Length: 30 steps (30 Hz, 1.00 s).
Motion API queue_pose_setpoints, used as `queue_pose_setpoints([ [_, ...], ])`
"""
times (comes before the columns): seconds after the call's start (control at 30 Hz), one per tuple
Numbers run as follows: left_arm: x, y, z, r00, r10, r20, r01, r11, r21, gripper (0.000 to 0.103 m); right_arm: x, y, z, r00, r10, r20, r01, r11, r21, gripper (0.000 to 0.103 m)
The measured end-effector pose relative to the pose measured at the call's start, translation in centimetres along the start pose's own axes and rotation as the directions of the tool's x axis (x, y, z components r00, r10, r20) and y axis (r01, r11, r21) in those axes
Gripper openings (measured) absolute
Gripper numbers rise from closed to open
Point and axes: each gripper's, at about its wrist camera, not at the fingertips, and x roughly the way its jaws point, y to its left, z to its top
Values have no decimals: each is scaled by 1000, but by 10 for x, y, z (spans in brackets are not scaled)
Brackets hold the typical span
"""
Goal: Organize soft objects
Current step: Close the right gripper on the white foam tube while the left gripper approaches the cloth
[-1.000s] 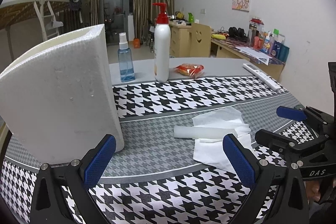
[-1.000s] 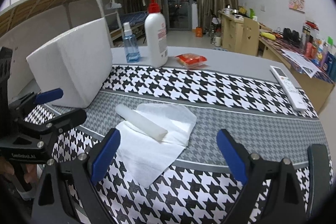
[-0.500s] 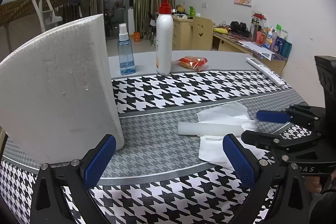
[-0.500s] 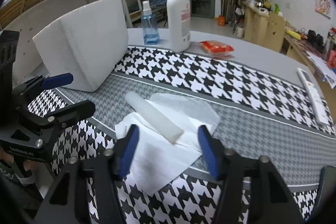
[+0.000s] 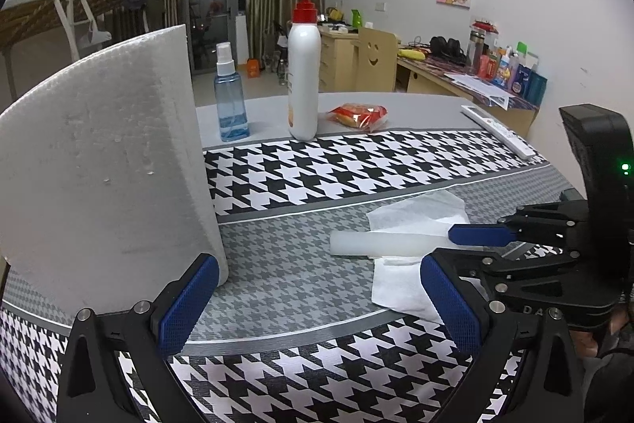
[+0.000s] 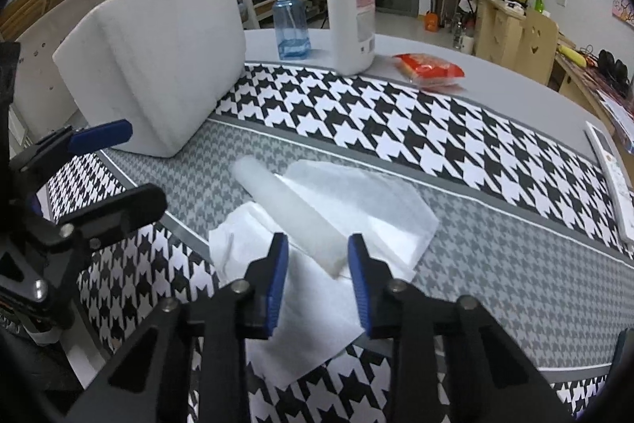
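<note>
Right wrist view: the right gripper [image 6: 317, 264] has just been closing, its jaws now narrow and straddling the near end of the white foam roll [image 6: 289, 209], pads not clearly pressing it yet. The roll lies on white tissue sheets [image 6: 356, 209] on the houndstooth tablecloth [image 6: 436, 129]. Its long axis runs from between the pads away toward the foam block [image 6: 158, 54]. A good grasp probably squeezes across that axis, gently, clear of the tissue. The left gripper [image 5: 313, 304] hangs wide open, empty, near the block.
</note>
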Motion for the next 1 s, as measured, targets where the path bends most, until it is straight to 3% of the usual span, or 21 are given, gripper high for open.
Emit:
queue_pose_setpoints([
  [0.13,2,-1,0,1000,4,-9,-4,1000,2,102,1,1,0,1000,22,-2,-22,1000,-5,34],
  [0.73,-5,1,-5,1000,-16,-4,16,1000,7,102,11,10,3,1000,-26,-15,25,998,-54,34],
  [0.8,-6,1,-6,1000,-17,-3,17,1000,8,102,12,11,4,1000,-20,-14,19,998,-53,16],
  [1.0,-11,6,-7,1000,-9,-1,9,1000,-1,102,9,14,4,999,42,-21,-42,999,-25,9],
])
